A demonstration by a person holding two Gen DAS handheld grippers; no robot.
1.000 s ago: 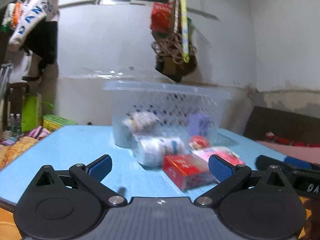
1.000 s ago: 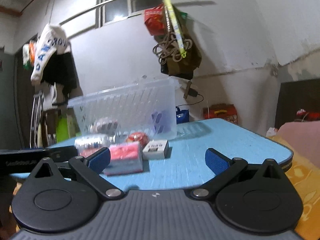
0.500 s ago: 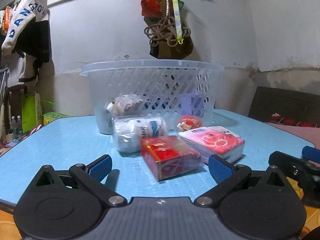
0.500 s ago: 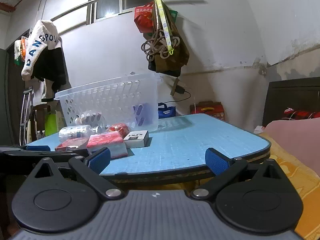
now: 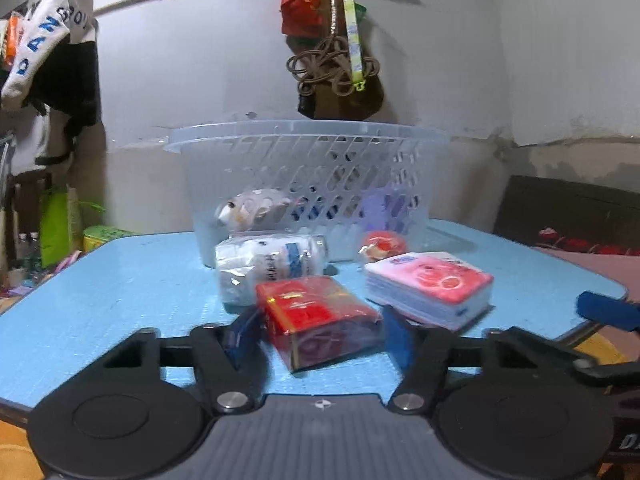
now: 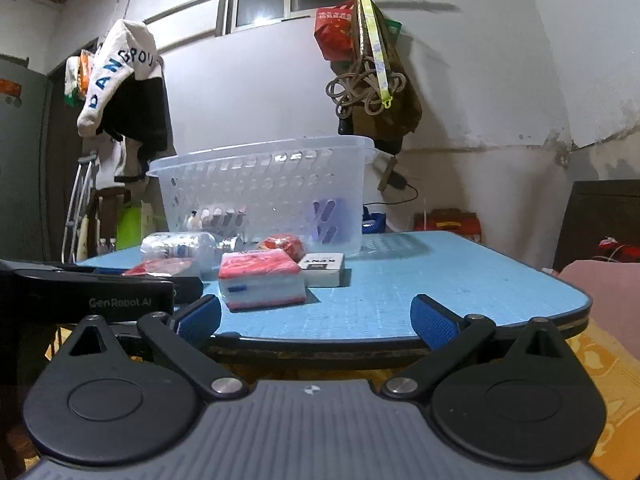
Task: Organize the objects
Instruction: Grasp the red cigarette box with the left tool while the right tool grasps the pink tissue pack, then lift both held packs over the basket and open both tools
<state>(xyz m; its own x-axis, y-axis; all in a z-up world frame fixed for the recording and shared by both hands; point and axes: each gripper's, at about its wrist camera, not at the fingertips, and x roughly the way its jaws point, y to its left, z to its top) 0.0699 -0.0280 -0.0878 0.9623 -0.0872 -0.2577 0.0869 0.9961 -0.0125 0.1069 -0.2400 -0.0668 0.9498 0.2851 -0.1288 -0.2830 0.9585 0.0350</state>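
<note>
The left tool has just been closing its jaws, and its blue pads now pinch the sides of the red cellophane-wrapped box, which lies on the blue tabletop near its front edge. The right tool hangs just off the tabletop's front edge, spread wide with nothing between its pads.

The sorting looks only partly done. Through the slots of the translucent plastic basket, towards the tabletop's far edge, a pale plush-like item and something purple are already inside. Outside it, on the tabletop in front, are the box, a crumpled plastic bottle, a small round red packet, a pink tissue pack and a white carton. Five items appear left, with the box probably next.
</note>
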